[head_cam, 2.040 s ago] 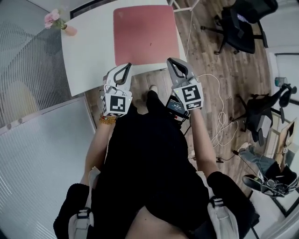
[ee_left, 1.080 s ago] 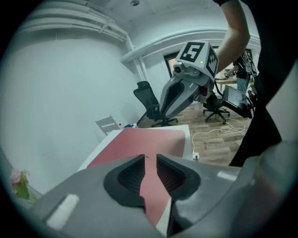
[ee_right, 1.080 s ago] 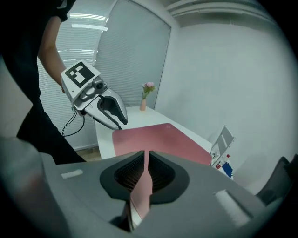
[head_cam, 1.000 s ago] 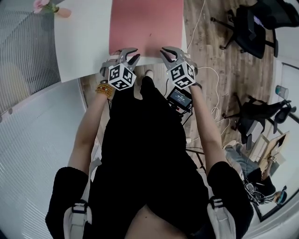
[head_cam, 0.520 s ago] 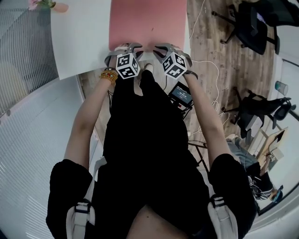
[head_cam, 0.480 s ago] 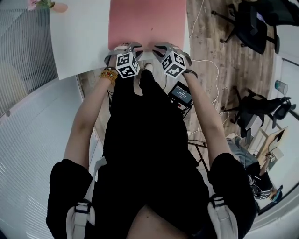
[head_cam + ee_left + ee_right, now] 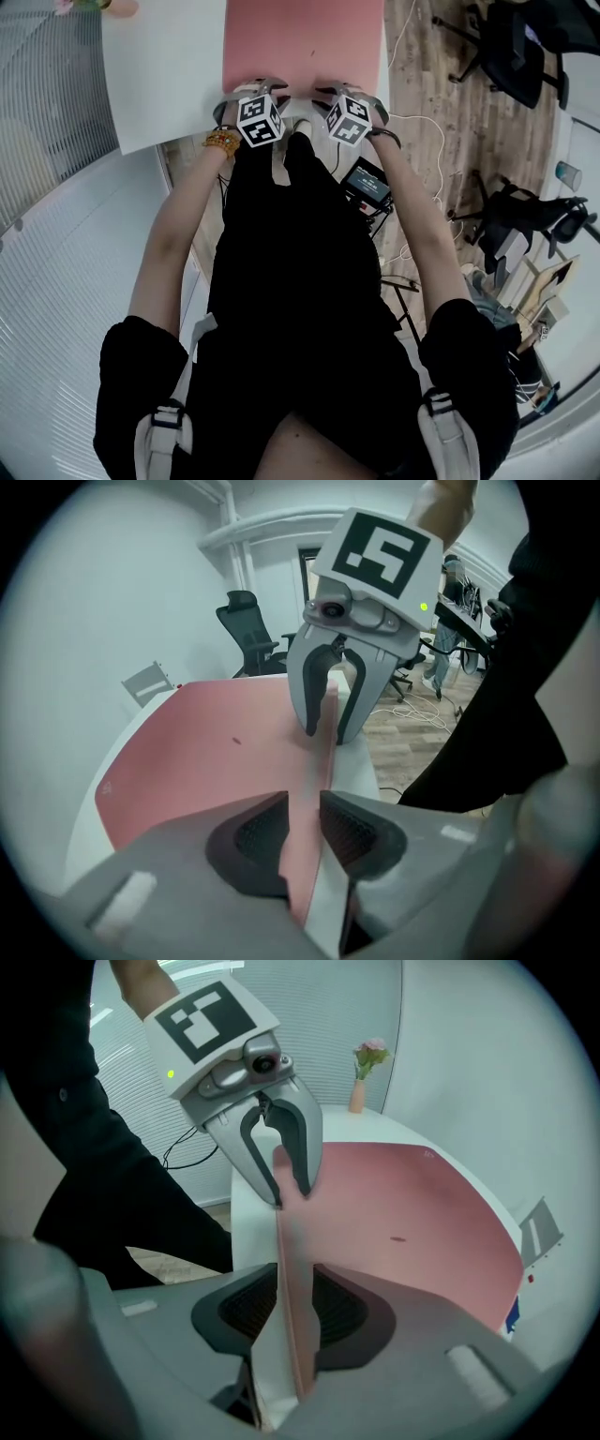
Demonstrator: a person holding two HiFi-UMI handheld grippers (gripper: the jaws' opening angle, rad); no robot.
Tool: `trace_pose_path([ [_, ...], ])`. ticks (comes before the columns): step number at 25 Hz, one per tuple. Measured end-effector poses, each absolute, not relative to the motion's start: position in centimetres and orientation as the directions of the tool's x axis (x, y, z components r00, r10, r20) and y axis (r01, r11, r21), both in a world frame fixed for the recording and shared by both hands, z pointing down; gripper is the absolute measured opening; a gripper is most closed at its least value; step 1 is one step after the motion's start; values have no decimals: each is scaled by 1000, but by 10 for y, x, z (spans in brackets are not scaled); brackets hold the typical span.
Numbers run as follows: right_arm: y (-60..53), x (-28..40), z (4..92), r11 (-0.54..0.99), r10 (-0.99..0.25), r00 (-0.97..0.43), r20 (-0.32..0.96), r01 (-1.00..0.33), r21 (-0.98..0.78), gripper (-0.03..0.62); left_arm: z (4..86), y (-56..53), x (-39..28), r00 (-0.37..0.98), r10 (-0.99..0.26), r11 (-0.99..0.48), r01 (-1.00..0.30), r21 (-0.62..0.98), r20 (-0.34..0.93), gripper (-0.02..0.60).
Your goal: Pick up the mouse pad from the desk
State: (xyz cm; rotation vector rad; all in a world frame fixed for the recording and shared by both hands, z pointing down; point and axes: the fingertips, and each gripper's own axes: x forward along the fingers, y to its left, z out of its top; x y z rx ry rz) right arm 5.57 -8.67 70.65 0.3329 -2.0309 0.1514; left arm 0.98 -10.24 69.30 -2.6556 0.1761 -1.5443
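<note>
A pink mouse pad (image 7: 300,42) lies flat on the white desk (image 7: 159,84), reaching its near edge. My left gripper (image 7: 251,86) and right gripper (image 7: 342,89) point steeply down at that edge, side by side. In the left gripper view, the left gripper (image 7: 305,827) straddles the pad (image 7: 206,761) edge with a narrow gap and does not press on it. The right gripper (image 7: 291,1302) has just been opening its jaws. The pad (image 7: 394,1213) edge and the desk's rim stand between them, untouched by the pads. Each gripper shows in the other's view: the right gripper (image 7: 325,728), the left gripper (image 7: 286,1194).
A small vase of pink flowers (image 7: 361,1082) stands at the desk's far corner. Black office chairs (image 7: 511,42) and white cables (image 7: 412,56) are on the wooden floor to the right. A black device (image 7: 366,183) hangs at the person's waist. A ribbed glass wall runs along the left.
Both grippers have sunk and tipped further down, from just short of the desk to its near edge, and now straddle the pad's edge. The pad has not moved.
</note>
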Motion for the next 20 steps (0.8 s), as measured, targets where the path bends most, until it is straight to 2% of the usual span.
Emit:
trace_pose_path([
  [7, -82, 56, 713, 966, -153, -417, 896, -253, 48, 155, 692, -101, 8, 492, -114, -993, -70, -91, 863, 106],
  [12, -84, 58, 714, 973, -146, -383, 912, -221, 63, 121, 693, -95, 12, 494, -87, -996, -45, -75, 865, 106],
  [16, -87, 60, 713, 960, -120, -409, 905, -280, 1, 112, 694, -92, 22, 510, -79, -997, -46, -64, 857, 106],
  [20, -87, 62, 710, 933, -92, -452, 887, -350, -81, 112, 696, -89, 34, 532, -70, -995, -101, -19, 844, 107],
])
